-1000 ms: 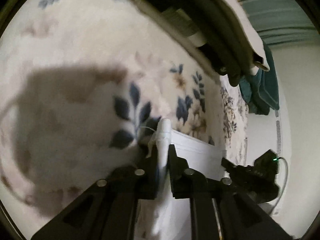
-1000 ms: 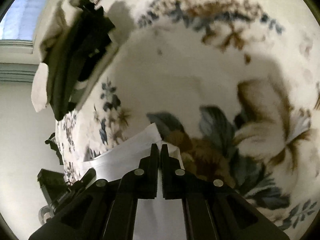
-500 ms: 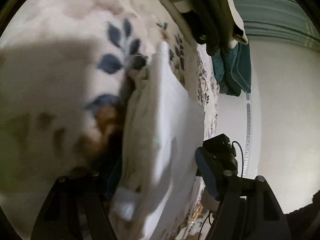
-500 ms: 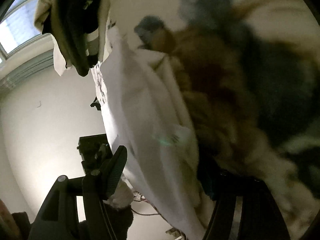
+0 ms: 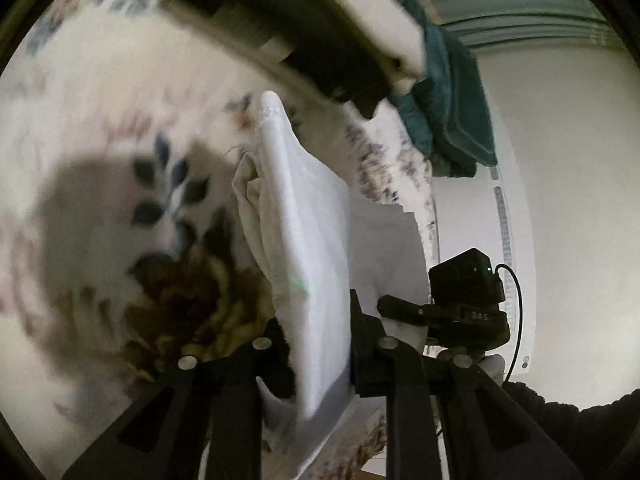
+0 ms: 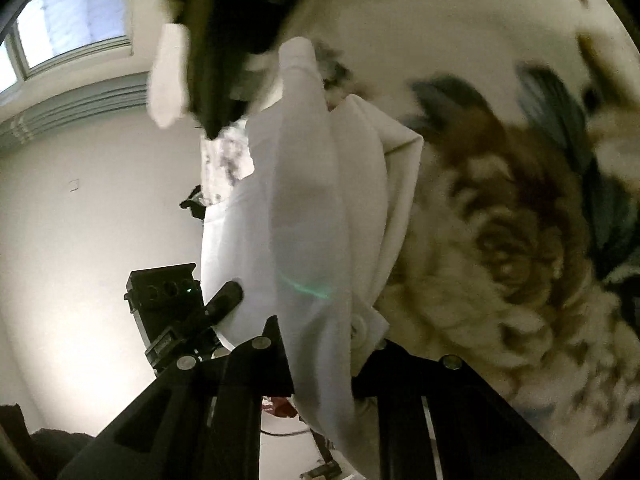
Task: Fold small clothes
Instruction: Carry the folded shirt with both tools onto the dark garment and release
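A small white garment [image 5: 304,232] lies folded on the floral cloth surface [image 5: 100,184]. My left gripper [image 5: 316,344] has its two fingers on either side of the garment's near thick edge, closing on it. In the right wrist view the same white garment [image 6: 308,216] runs between the fingers of my right gripper [image 6: 320,356], which pinch its near end. Each view shows the other gripper: the right one [image 5: 464,304] beside the garment in the left view, the left one [image 6: 180,308] in the right view.
A stack of folded dark and white clothes [image 5: 304,28] lies at the far side, also in the right wrist view [image 6: 224,36]. A teal folded cloth [image 5: 452,92] sits behind it. The surface's edge [image 5: 424,200] drops off near a white wall.
A second ago both grippers pinched the garment's thin edge, then opened wide over the folded bundle. Now both have closed on the thicker folded bundle.
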